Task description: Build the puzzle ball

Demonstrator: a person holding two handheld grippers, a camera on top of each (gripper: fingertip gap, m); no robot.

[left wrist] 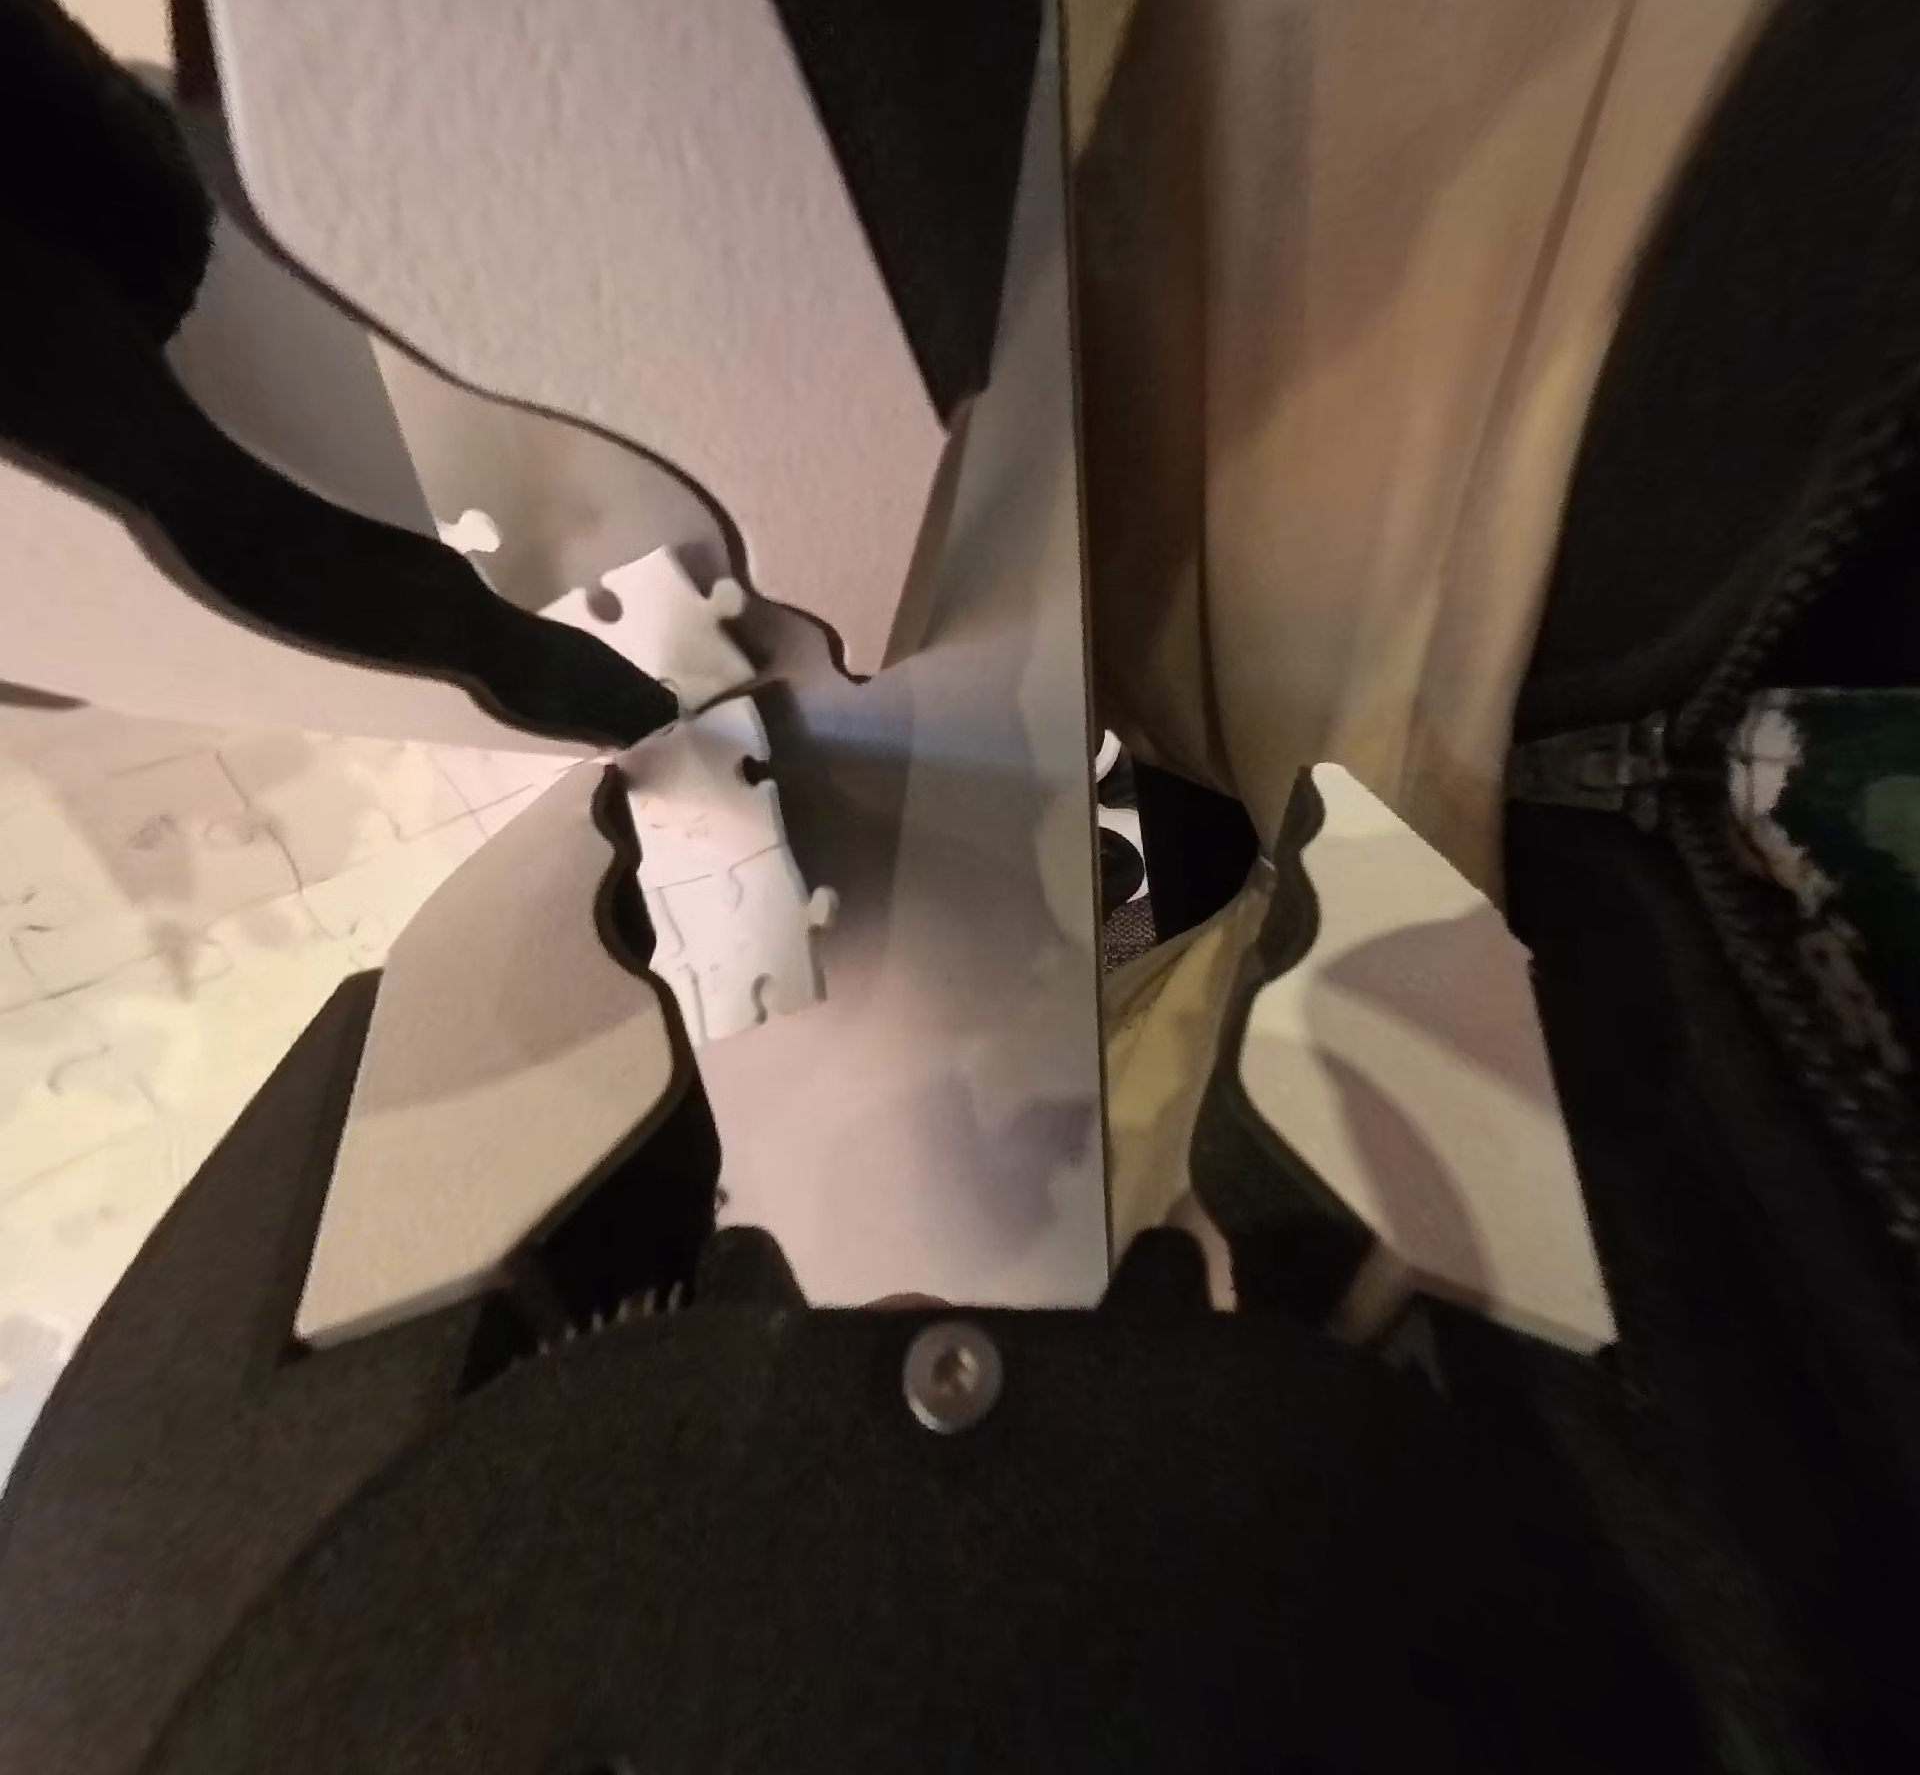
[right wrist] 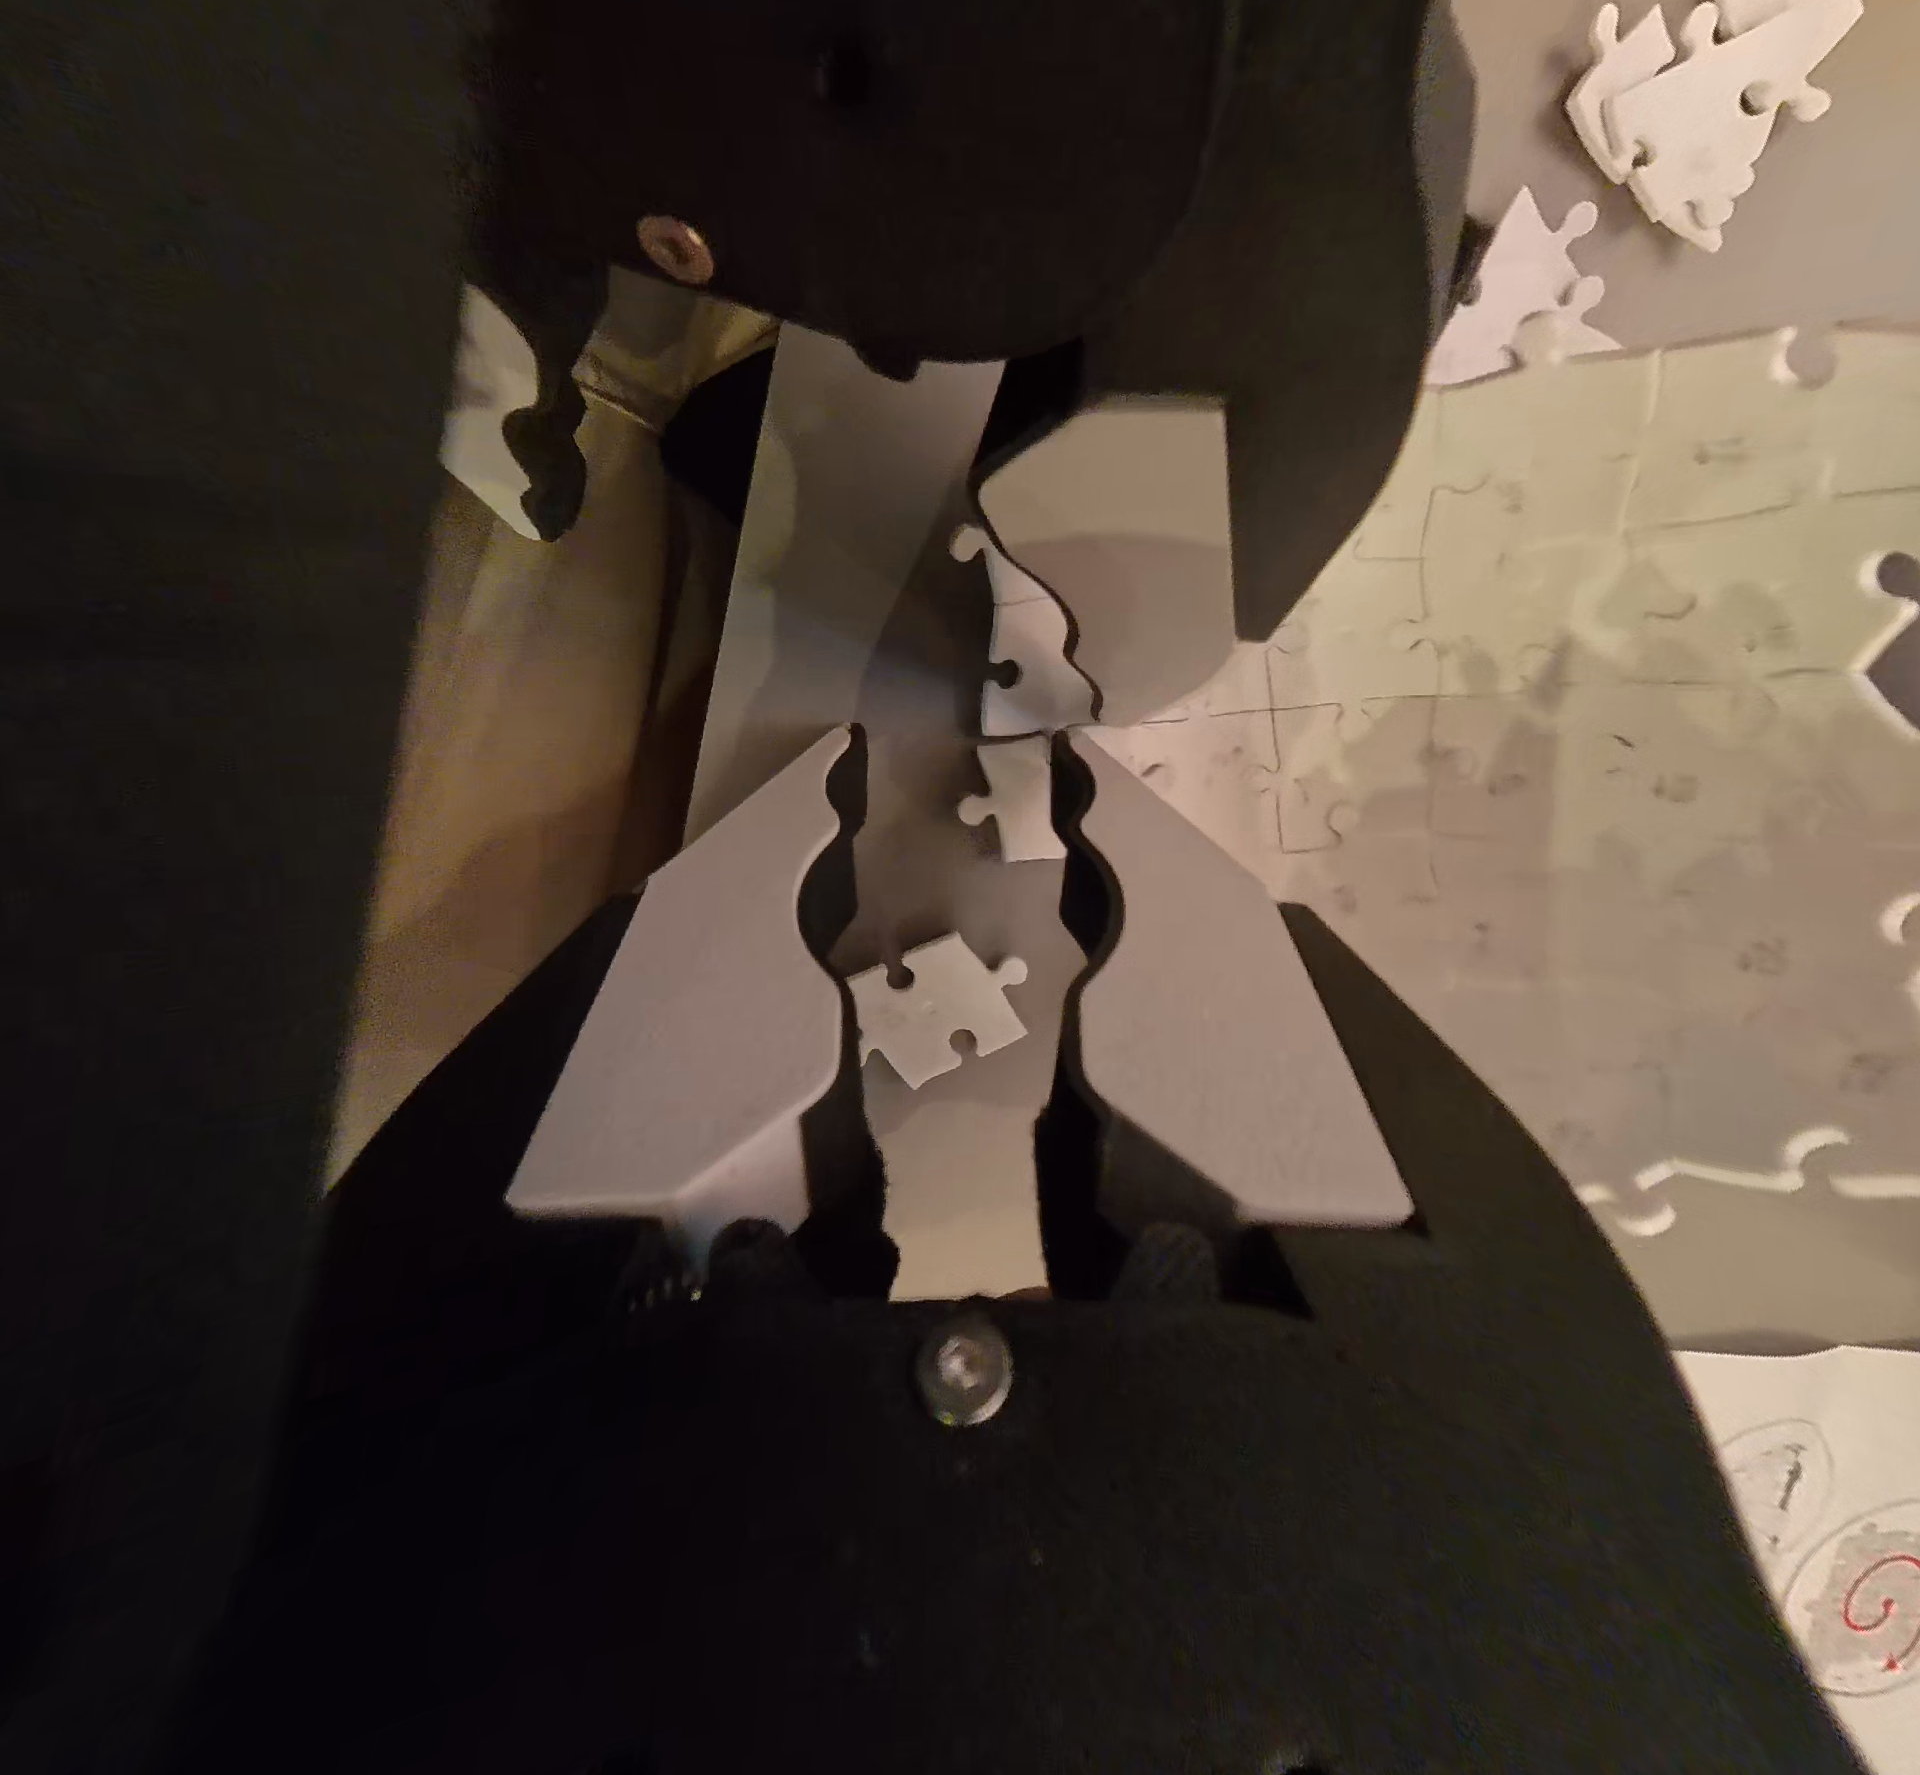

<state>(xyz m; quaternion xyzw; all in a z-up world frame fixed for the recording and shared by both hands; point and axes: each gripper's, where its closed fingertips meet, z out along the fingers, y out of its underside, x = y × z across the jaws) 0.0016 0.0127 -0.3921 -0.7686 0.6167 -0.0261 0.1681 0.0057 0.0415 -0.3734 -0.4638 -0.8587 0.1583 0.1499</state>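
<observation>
A flat sheet of joined white puzzle pieces point(right wrist: 1558, 686) lies on the grey table point(right wrist: 935, 1185); it also shows in the left wrist view point(left wrist: 208, 842). Its edge pieces point(left wrist: 727, 894) sit where the two grippers meet tip to tip. My left gripper point(left wrist: 961, 775) is wide open, with one fingertip point(left wrist: 613, 790) at the edge pieces. My right gripper point(right wrist: 954, 738) is partly open, and an edge piece point(right wrist: 1013, 800) lies against its right finger. A loose white piece point(right wrist: 935, 1019) lies on the table between its fingers. Neither gripper holds anything.
Several loose white pieces point(right wrist: 1714, 84) lie at the far right of the table. A paper sheet with drawings point(right wrist: 1818, 1569) lies near the right gripper's body. The table edge point(left wrist: 1086, 790) runs past the left gripper; beyond it are a person's beige trousers point(left wrist: 1351, 375) and black zipped jacket point(left wrist: 1714, 582).
</observation>
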